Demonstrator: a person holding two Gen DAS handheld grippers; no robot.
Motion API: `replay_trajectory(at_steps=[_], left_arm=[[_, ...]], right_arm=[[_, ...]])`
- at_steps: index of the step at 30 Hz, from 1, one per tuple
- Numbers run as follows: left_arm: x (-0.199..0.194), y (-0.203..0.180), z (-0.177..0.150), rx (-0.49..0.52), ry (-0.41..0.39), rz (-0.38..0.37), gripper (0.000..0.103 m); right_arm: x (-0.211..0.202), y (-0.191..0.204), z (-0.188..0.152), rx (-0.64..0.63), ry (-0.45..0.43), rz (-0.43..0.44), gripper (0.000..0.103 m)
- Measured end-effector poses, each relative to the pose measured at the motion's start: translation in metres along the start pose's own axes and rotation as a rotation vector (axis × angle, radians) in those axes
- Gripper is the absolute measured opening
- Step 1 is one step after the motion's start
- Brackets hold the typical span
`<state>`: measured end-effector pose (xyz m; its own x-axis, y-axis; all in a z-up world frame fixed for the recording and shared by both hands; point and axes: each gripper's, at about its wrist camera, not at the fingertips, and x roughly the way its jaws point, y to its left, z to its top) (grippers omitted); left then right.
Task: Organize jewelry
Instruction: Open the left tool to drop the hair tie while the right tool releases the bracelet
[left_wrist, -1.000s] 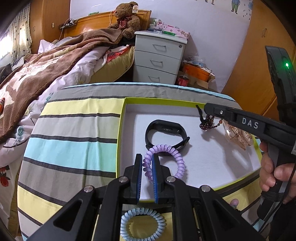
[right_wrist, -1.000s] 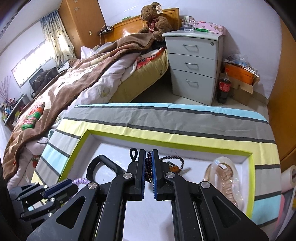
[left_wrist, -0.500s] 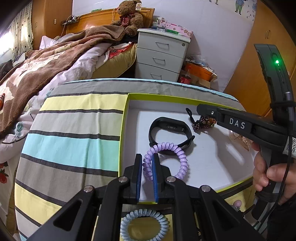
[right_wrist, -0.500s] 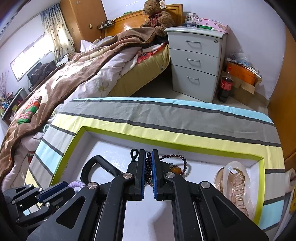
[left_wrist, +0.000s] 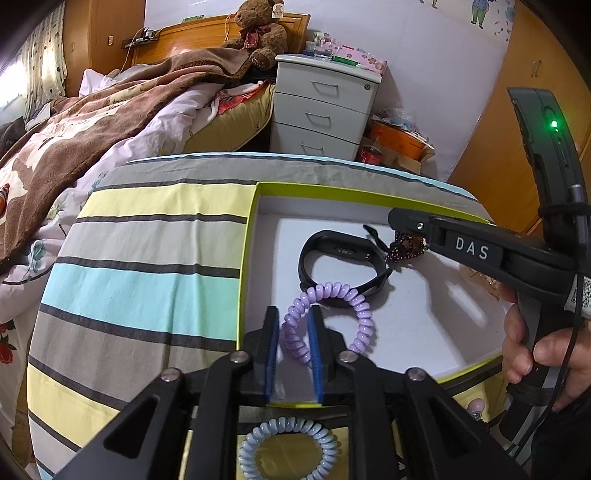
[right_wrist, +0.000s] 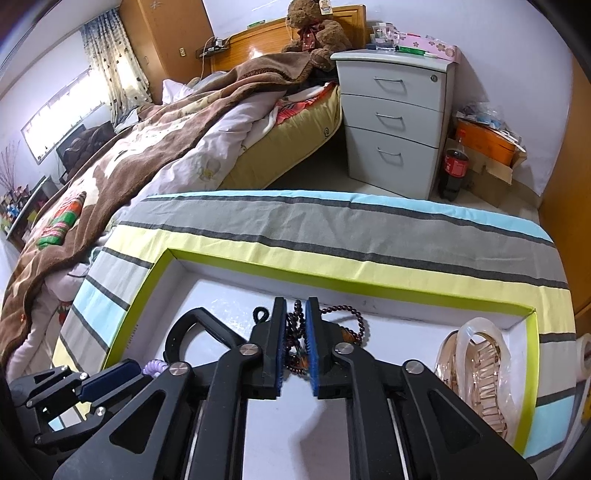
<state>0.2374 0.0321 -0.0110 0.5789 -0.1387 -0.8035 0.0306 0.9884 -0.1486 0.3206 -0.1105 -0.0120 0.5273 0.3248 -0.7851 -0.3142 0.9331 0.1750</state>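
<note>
Widening since 0.5 s ago, left gripper (left_wrist: 293, 332) lets purple coil (left_wrist: 328, 317) rest in tray (left_wrist: 258, 199); right gripper (right_wrist: 295, 325) looks loosened around beads (right_wrist: 295, 332), both placed.

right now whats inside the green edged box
A black wristband, a purple coil tie, a dark bead bracelet and a clear bagged item. The grippers hide part of the floor.

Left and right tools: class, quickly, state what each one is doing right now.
Left tool: open, fingers astride the purple spiral hair tie.
Right tool: open, fingers astride the dark beaded bracelet.
</note>
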Motion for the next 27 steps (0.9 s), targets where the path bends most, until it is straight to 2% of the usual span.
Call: replay_trajectory(at_steps=[9,11,13,15,18,27], left_arm=[[-0.002,-0.005,0.001,0.006,0.000,-0.014,0.030],[-0.003,-0.006,0.000,0.008,-0.002,-0.017,0.032],[-0.005,-0.007,0.000,0.012,-0.005,-0.020,0.035],[-0.008,-0.008,-0.001,0.012,-0.009,-0.022,0.038],[-0.013,-0.008,-0.002,0.012,-0.019,-0.012,0.047],[-0.042,-0.004,-0.010,0.006,-0.060,-0.021,0.051]], right_arm=[[-0.007,0.000,0.000,0.004,-0.022,0.002,0.020],[-0.010,0.001,0.000,0.003,-0.029,0.001,0.023],[-0.012,0.001,-0.001,0.002,-0.035,0.006,0.034],[-0.015,0.002,-0.001,-0.001,-0.040,0.009,0.037],[-0.023,0.005,-0.003,-0.002,-0.054,0.006,0.037],[-0.068,0.009,-0.023,-0.011,-0.123,0.027,0.038]])
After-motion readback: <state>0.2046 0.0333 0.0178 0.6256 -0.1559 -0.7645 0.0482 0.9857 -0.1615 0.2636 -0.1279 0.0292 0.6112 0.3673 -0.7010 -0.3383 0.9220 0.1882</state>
